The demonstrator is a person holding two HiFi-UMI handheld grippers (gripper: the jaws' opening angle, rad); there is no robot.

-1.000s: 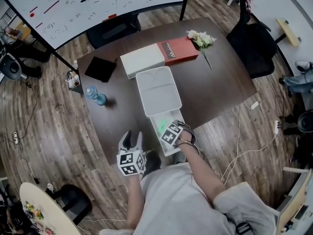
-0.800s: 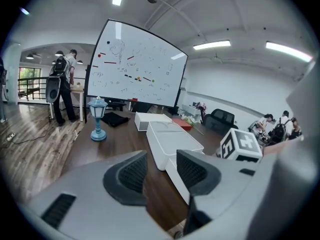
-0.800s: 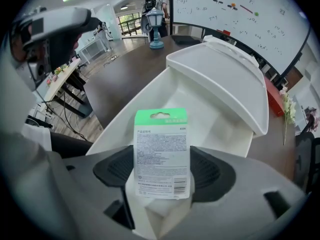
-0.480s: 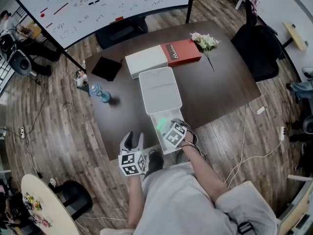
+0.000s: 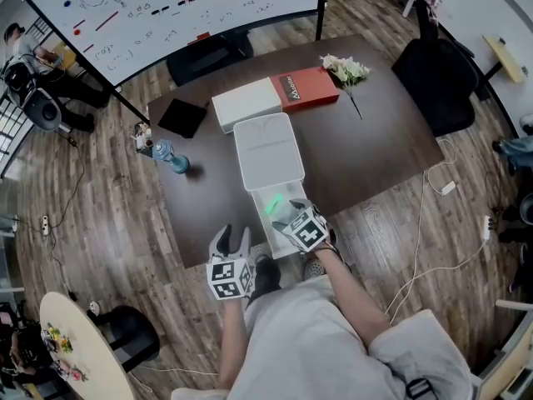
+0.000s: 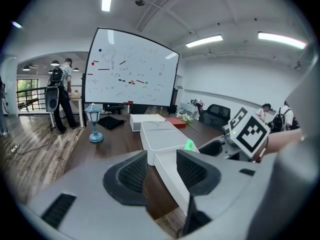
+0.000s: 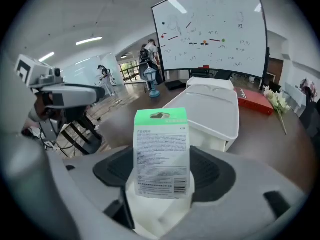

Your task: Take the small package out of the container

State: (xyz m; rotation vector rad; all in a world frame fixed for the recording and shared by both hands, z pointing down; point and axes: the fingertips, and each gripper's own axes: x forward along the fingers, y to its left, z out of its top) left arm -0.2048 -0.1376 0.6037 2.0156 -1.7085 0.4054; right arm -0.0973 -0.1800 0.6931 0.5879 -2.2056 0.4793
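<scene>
In the right gripper view, the right gripper (image 7: 162,176) has its two dark ribbed jaws closed onto the small package (image 7: 161,151), a flat white card with a green top strip, a hang hole and fine print. The package stands upright in the lower centre of the frame and hides most of the gap between the jaws. Under it a white part of the container (image 5: 268,150) shows, and whether the package's bottom edge is clear of that part cannot be told. In the head view the package shows as a green patch at the lower centre, over the near, open end of the long white container, just ahead of the right gripper's marker cube. The container's lidded part runs up the middle of the dark brown table (image 5: 375,148). The left gripper (image 6: 161,174) is lower left of the container's near end in the head view, off the table edge. Its jaws stand a moderate way apart with nothing between them, and the container's long side shows beyond the gap. At the upper centre of the head view, a flat white box (image 5: 246,107) lies against a red book (image 5: 305,87), with a sprig of pale flowers (image 5: 343,68) to the right. A black pad (image 5: 183,117) and a small blue lantern (image 5: 166,157) sit toward the table's left edge. A whiteboard (image 5: 166,7) fills the upper left and a black chair (image 5: 441,82) stands at the right.
</scene>
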